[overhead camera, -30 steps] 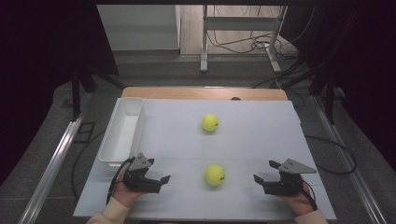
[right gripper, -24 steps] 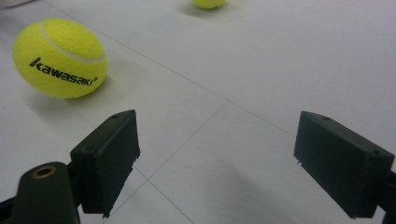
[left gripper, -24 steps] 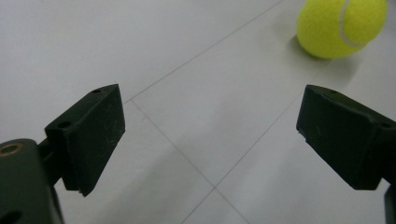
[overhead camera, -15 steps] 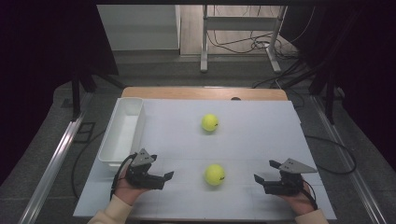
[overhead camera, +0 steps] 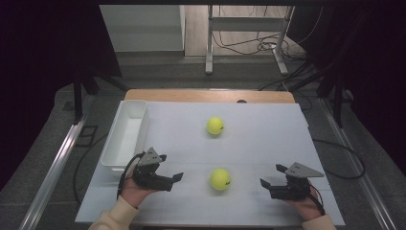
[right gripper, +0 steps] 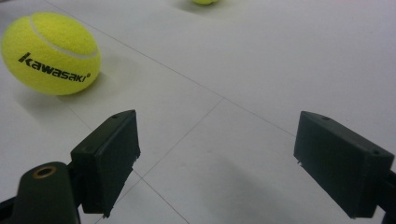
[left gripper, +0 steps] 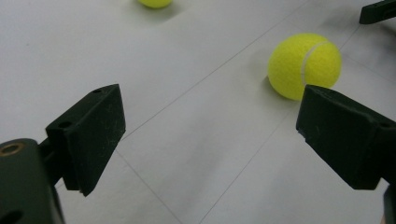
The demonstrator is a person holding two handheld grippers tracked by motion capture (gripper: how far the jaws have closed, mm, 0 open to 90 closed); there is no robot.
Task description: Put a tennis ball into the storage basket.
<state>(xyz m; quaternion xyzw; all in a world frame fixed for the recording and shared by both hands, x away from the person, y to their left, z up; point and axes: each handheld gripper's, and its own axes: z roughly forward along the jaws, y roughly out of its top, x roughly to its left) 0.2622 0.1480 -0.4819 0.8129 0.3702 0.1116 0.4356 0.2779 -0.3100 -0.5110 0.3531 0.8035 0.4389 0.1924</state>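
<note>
Yellow felt on the near tennis ball (overhead camera: 220, 179) is sitting between both grippers on the white table (overhead camera: 268, 139); the left gripper (overhead camera: 174, 178), jaws spread wide and holding nothing, is edging closer than a moment ago, suggesting a pickup is starting. The right gripper (overhead camera: 270, 185) is staying put, equally wide and empty, while bare surface is lying open toward the far ball (overhead camera: 215, 125) and white bin (overhead camera: 111, 152).

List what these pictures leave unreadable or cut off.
- Far yellow felt tennis ball: cut by the top edge in the left gripper view, and likewise in the right gripper view.
- Near yellow felt tennis ball: its print is too small to read in the high view.
- White plastic rectangular bin: its near end is hidden by the left tool.
</note>
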